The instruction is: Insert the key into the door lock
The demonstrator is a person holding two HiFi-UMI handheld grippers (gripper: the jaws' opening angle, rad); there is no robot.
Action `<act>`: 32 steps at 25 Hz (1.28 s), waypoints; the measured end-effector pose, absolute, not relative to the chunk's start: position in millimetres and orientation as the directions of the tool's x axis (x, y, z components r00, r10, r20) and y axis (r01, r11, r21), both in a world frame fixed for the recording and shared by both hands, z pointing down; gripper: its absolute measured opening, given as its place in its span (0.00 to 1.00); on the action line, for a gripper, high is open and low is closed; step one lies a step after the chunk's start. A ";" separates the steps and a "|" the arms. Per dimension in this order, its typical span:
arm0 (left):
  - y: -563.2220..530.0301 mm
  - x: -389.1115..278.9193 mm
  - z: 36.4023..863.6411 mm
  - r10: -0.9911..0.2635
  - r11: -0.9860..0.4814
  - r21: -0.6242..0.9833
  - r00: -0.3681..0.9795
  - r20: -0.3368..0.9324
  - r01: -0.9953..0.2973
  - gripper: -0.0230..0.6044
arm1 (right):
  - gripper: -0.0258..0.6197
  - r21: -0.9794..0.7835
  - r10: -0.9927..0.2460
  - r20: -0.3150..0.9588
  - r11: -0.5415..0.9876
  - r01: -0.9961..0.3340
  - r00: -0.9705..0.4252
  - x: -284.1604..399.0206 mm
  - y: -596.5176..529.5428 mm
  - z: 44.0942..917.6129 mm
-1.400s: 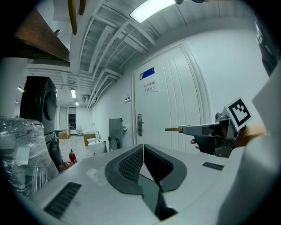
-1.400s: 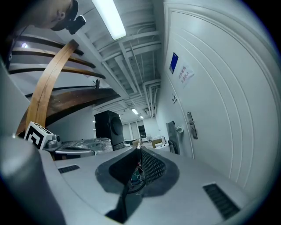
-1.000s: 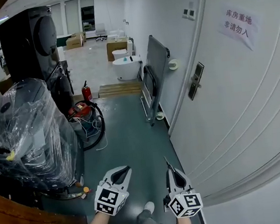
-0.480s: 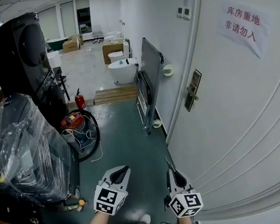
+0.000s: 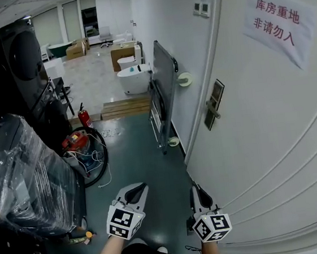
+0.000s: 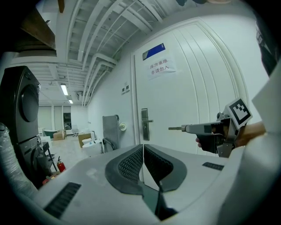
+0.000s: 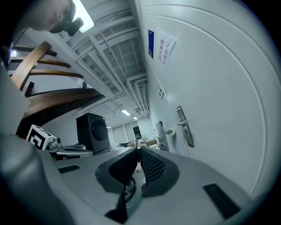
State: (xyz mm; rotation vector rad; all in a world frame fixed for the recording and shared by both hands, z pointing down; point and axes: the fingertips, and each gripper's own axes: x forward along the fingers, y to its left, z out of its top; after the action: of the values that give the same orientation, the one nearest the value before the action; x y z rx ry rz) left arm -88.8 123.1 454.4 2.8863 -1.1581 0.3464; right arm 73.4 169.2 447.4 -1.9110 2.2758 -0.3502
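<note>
Fingers of both hand-held grippers are closed before the tall white panelled door, its silver lever-handle lock plate well ahead: the left gripper, farther from the door, empty, and the right gripper, held level alongside it, pinching a small silver metal key pointing forward.

A red fire extinguisher stands near a plastic-wrapped machine and a tall black cabinet.

The door is viewed steeply downward from head height. Its lock is shared by both low gripper views.
</note>
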 end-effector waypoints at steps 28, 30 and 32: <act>-148.6 -33.1 487.0 -0.483 -0.867 0.008 0.843 0.239 -0.499 0.06 | 0.16 -0.268 -0.994 0.095 -0.081 -0.960 0.058 117.0 -77.8 460.6; -174.5 -31.5 487.5 -0.460 -0.879 0.010 0.855 0.239 -0.476 0.06 | 0.16 -0.263 -0.992 0.095 -0.102 -0.959 0.079 116.5 -103.1 457.8; -197.8 -28.9 488.6 -0.436 -0.892 0.010 0.867 0.243 -0.451 0.06 | 0.16 -0.259 -0.990 0.100 -0.124 -0.958 0.102 117.0 -125.1 457.9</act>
State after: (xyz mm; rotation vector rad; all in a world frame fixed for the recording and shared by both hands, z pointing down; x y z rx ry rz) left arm -28.9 -197.8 488.6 2.9708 -0.7067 0.3630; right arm 117.0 -125.1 457.9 -2.2325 1.9884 -0.3764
